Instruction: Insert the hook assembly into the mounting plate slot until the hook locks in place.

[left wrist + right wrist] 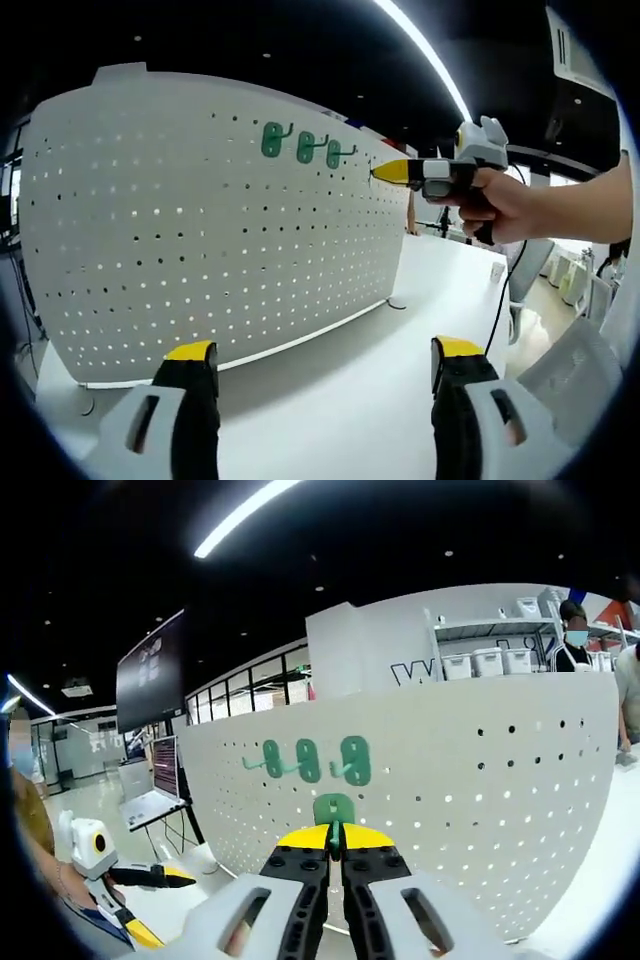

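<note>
In the right gripper view the right gripper (336,842) has its yellow-tipped jaws pinched tight on a green hook (334,812), whose plate sits just above the tips, right in front of the white pegboard (500,790); three more green hooks (308,761) already hang on the board at about 11 o'clock from the held one. In the left gripper view the left gripper (325,365) hovers over the white table (350,390) with its jaws spread wide and nothing between them, while at 2 o'clock a hand (500,205) brings the right gripper's tip to the board just right of the hanging hooks.
</note>
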The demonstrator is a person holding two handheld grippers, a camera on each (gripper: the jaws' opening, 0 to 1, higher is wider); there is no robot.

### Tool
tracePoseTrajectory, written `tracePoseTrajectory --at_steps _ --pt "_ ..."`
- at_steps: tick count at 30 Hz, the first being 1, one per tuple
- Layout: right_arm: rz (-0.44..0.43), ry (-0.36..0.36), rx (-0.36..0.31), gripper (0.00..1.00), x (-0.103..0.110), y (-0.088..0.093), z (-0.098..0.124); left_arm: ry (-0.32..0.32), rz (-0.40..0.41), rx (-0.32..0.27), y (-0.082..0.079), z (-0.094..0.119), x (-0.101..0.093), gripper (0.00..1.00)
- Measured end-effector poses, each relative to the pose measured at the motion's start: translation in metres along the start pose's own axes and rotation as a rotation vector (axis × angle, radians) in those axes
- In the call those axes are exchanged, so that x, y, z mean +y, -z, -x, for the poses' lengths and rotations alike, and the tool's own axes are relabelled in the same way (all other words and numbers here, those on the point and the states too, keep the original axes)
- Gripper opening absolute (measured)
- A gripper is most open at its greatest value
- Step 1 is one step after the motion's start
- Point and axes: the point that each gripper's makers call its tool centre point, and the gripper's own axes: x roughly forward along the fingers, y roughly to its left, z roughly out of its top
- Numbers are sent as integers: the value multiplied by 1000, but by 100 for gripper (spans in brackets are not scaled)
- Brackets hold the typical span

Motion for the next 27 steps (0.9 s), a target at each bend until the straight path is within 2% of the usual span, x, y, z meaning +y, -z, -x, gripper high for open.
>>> tracePoseTrajectory --at_steps 27 --pt "86 136 -51 0 -46 -29 -12 -13 2 15 10 11 1 88"
